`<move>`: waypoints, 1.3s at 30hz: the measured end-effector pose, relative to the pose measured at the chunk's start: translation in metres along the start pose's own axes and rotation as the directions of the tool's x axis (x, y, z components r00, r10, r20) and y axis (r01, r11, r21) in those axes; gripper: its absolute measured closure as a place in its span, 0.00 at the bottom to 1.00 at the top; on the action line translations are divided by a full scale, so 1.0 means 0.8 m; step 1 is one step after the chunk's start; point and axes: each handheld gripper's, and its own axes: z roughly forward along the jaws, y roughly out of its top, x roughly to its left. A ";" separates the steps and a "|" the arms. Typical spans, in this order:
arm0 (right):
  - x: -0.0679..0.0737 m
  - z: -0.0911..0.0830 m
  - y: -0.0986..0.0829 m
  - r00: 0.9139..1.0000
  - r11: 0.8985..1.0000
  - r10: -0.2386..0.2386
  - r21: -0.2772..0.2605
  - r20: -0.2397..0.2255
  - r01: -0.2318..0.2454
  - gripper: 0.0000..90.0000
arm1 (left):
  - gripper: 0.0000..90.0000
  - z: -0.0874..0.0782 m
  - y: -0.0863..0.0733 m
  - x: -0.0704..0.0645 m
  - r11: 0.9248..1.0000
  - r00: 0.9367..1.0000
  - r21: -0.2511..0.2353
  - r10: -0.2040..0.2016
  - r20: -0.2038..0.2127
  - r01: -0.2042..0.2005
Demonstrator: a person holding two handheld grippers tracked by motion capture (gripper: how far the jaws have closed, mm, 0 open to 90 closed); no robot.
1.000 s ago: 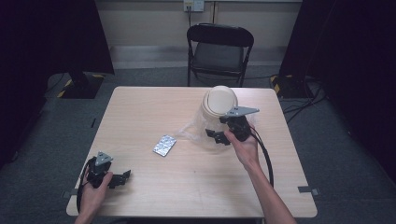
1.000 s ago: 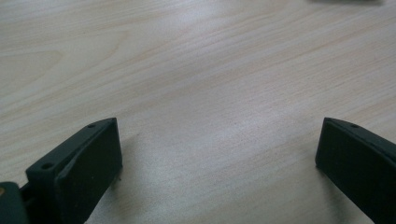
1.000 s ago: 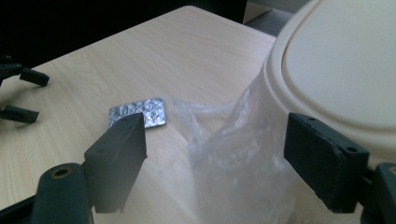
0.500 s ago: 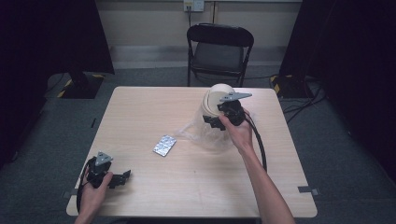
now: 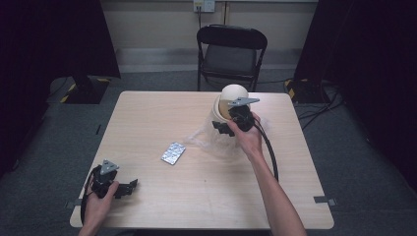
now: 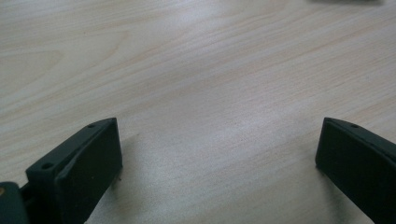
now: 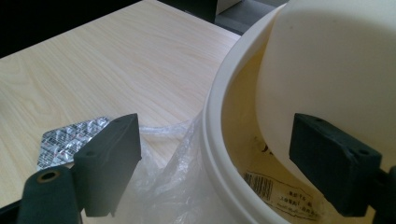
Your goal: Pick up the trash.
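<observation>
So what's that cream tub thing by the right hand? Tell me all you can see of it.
The cream tub looks like smooth plastic, round, with a thick rolled rim. It sits tilted on the far right part of the table, and a cream rounded piece stands in its mouth. A printed label with a barcode shows inside. Crinkled clear plastic wrap lies around its base. The right gripper hangs open at its rim, one jaw outside and one over the opening; whether they touch it I cannot tell.

Black folding chair (image 5: 231,51) behind table (image 5: 147,113); wall outlet (image 5: 204,5) above; floor cables (image 5: 319,103) right.
</observation>
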 end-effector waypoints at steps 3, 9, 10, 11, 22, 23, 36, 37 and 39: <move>-0.001 0.005 -0.002 1.000 1.000 0.008 0.015 0.005 -0.008 0.17 | 0.00 0.000 0.000 0.000 1.000 1.000 0.000 0.000 0.000 0.000; -0.004 0.009 -0.004 1.000 1.000 0.014 0.018 0.023 -0.015 0.18 | 0.00 0.000 0.000 0.000 1.000 1.000 0.000 0.000 0.000 0.000; -0.003 0.010 -0.004 1.000 1.000 0.014 0.016 0.025 -0.014 0.18 | 0.00 0.000 0.000 0.000 1.000 1.000 0.000 0.000 0.000 0.000; -0.003 0.009 -0.005 1.000 1.000 0.008 0.006 0.029 -0.009 0.18 | 0.00 0.000 0.000 0.000 1.000 1.000 0.000 0.000 0.000 0.000; 0.019 -0.021 -0.003 1.000 0.999 -0.004 -0.051 0.014 0.005 0.17 | 0.00 0.000 0.000 0.000 1.000 1.000 0.000 0.000 0.000 0.000; 0.023 -0.024 -0.002 1.000 0.999 -0.012 -0.052 0.011 0.012 0.17 | 0.00 0.000 0.000 0.000 1.000 1.000 0.000 0.000 0.000 0.000; 0.085 -0.024 -0.015 0.993 0.998 -0.038 -0.048 -0.110 0.033 0.16 | 0.00 0.000 0.000 0.000 1.000 1.000 -0.003 -0.001 0.003 0.001; 0.090 -0.021 -0.017 0.992 0.998 -0.041 -0.041 -0.119 0.037 0.16 | 0.00 0.000 0.000 0.000 1.000 1.000 -0.003 -0.001 0.003 0.001; 0.112 0.000 -0.028 0.986 0.998 -0.057 -0.010 -0.160 0.056 0.16 | 0.00 0.000 0.000 0.000 1.000 1.000 -0.003 -0.001 0.003 0.001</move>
